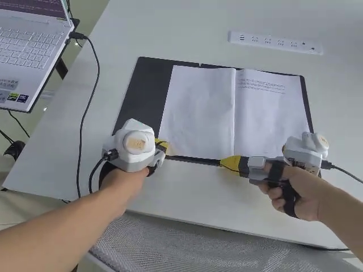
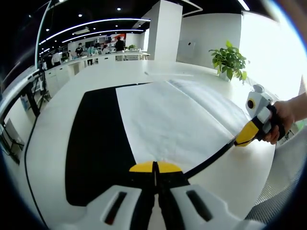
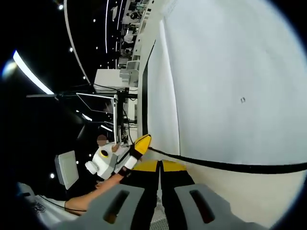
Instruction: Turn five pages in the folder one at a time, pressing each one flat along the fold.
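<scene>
**Head view.** The folder [image 1: 148, 90] lies open on the white table [image 1: 170, 34], its black cover bare to the left of two white pages [image 1: 198, 110]. The left gripper [image 1: 161, 148] sits at the folder's near edge, below the left page. The right gripper [image 1: 228, 163] points its yellow tips at the same edge, just below the fold. A laptop [image 1: 28, 45] stands left of the folder and a power strip [image 1: 275, 42] lies beyond it.

**Left gripper view.** The left gripper [image 2: 155, 167] has its jaws closed, yellow tips meeting over the folder's [image 2: 96, 148] near edge where black cover meets page [image 2: 168, 124]. The right gripper [image 2: 245, 135] touches that edge further along.

**Right gripper view.** The right gripper [image 3: 159, 166] has its jaws pressed together just short of the folder's black border [image 3: 230, 166]. The left gripper [image 3: 142, 142] is at the same border.
</scene>
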A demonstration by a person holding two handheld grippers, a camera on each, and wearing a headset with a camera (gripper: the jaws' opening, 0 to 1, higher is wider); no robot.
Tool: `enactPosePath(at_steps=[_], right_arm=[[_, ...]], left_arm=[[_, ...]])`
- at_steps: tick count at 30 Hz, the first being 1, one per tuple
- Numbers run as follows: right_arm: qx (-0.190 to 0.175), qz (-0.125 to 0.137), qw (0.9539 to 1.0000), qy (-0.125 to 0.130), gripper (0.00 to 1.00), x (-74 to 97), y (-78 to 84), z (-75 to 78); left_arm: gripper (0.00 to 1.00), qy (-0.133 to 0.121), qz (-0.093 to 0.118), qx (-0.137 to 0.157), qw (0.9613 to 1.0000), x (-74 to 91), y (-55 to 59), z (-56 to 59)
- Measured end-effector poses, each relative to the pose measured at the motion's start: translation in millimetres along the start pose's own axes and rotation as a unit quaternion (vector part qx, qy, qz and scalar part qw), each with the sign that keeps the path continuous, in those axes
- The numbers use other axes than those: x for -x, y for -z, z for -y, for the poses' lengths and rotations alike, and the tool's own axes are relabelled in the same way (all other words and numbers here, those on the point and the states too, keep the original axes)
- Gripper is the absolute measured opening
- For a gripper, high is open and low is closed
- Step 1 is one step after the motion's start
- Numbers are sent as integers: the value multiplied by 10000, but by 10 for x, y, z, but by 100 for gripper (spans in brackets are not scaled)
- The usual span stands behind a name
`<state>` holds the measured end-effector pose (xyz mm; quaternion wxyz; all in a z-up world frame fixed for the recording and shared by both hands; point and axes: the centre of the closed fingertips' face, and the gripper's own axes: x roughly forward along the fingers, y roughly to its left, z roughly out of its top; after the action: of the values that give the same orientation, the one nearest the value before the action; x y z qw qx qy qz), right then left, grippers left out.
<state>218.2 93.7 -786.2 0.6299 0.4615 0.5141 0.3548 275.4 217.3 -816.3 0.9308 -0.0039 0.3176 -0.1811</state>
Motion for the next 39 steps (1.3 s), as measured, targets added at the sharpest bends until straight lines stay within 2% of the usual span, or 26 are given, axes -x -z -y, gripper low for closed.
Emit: enactPosePath(at_steps=[3, 7, 8, 10, 12, 15, 16, 18, 20, 22, 25, 26, 29, 33, 35, 37, 39], right_arm=[[101, 92, 9999, -93, 0, 78, 14, -82], [480, 197, 9986, -116, 0, 215, 42, -221], [702, 312, 9970, -105, 1, 269, 13, -254], [819, 420, 9957, -77, 5, 381, -2, -311], [1014, 602, 9930, -40, 7, 486, -12, -382], [1167, 722, 9905, 28, 11, 613, 4, -448], [1319, 906, 9871, 100, 11, 713, -12, -491], [1403, 1051, 9844, 171, 12, 838, -21, -527], [1513, 1162, 9812, 299, 16, 916, -45, -526], [1758, 1304, 9743, 529, 22, 1057, -73, -528], [1945, 1427, 9674, 777, 33, 1192, -90, -536], [2049, 1475, 9634, 896, 37, 1255, -95, -540], [2266, 1535, 9554, 1112, 43, 1401, -84, -578], [2486, 1864, 9412, 1327, 53, 1615, -147, -653], [2560, 1960, 9361, 1403, 55, 1713, -147, -684], [2552, 2028, 9346, 1423, 56, 1780, -143, -700], [2614, 2049, 9311, 1510, 56, 1849, -121, -694]], left_arm=[[0, 11, -51, 133, 9999, 10, -4, -1], [0, 121, -200, 173, 9996, 38, 22, 25], [0, 144, -261, 174, 9994, 51, 30, 34], [0, 218, -314, 147, 9992, 95, 13, 61], [7, 282, -321, 160, 9990, 147, -18, 83], [12, 416, -281, 128, 9987, 235, -77, 133], [13, 466, -273, 97, 9985, 278, -98, 145], [14, 550, -160, 128, 9983, 365, -174, 167], [18, 627, -152, 180, 9978, 451, -219, 179], [23, 705, -153, 267, 9970, 550, -261, 206], [28, 773, -101, 276, 9966, 725, -334, 252], [29, 822, -109, 299, 9961, 790, -351, 271], [35, 866, -75, 382, 9955, 941, -408, 299], [44, 903, -128, 505, 9945, 1118, -442, 328], [46, 918, -130, 508, 9944, 1213, -466, 343], [48, 918, -151, 514, 9943, 1293, -476, 349], [49, 898, -122, 504, 9946, 1369, -498, 352]])
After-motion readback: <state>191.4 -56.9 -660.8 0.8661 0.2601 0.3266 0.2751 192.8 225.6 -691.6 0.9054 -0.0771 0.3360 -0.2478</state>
